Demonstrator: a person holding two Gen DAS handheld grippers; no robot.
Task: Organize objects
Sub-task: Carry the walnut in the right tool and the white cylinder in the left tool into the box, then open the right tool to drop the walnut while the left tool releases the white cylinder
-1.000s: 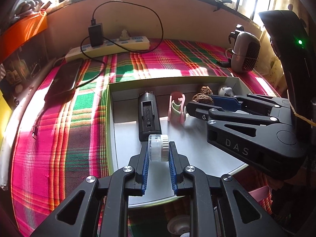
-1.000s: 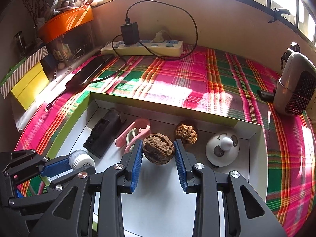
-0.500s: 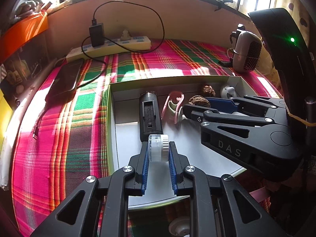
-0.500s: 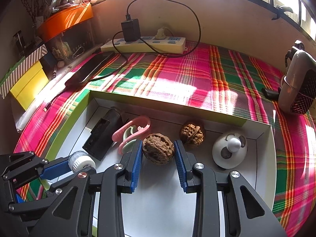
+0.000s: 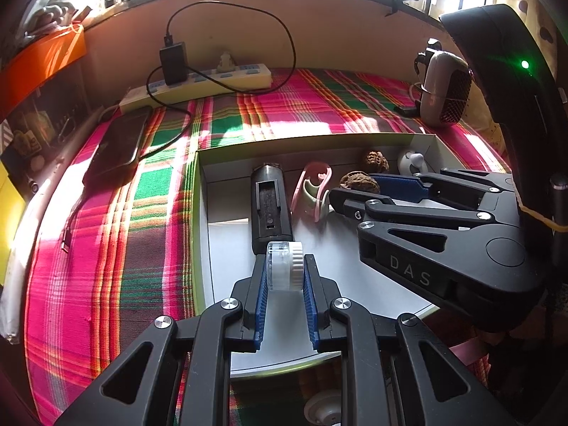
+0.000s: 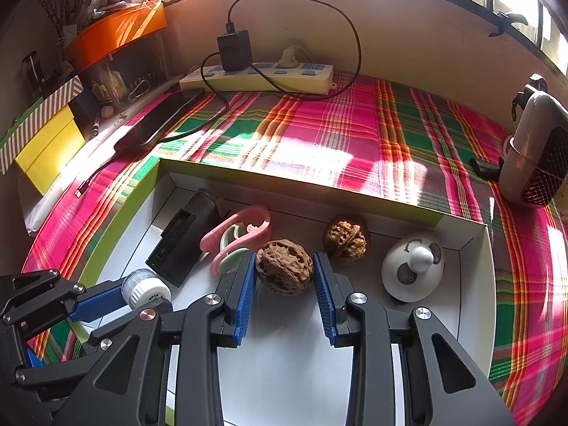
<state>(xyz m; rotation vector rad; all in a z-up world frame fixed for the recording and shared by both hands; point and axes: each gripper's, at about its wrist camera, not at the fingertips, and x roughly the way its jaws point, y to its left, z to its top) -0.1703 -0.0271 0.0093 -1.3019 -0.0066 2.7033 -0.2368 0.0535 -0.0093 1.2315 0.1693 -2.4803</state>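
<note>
Left wrist view, lower centre of the frame: the left gripper (image 5: 285, 271) has its blue-padded fingers (image 5: 262, 291) closed tight on a small clear plastic jar with a ribbed white cap (image 5: 285, 265), which lies sideways between the pads, over the near left part of a shallow white cardboard box with a lime-green outer wall (image 5: 204, 234). Just beyond the jar, a black cylindrical device with a recessed slot (image 5: 269, 206) lies lengthwise in the box. To its right sits a pink and pale-green plastic clip (image 5: 312, 191).

Right wrist view, centre of the frame: the right gripper (image 6: 285, 275) stands partly closed, its blue pads pressing both sides of a large dark brown wrinkled walnut (image 6: 284, 271) above the white box floor. A smaller, lighter brown walnut (image 6: 346, 241) rests just behind it near the far wall of the box, and a white dome-shaped gadget with a round knob (image 6: 413, 271) sits to the right, in the far right corner.

The box lies on a pink, green and orange plaid cloth (image 6: 319, 131) covering the table. In the upper part of the frame, a cream power strip (image 6: 259, 78) carries a black charger (image 6: 234, 49). A dark phone (image 6: 159, 124) lies at upper left, and a grey mesh-fronted device (image 6: 536, 163) stands at the right edge.
</note>
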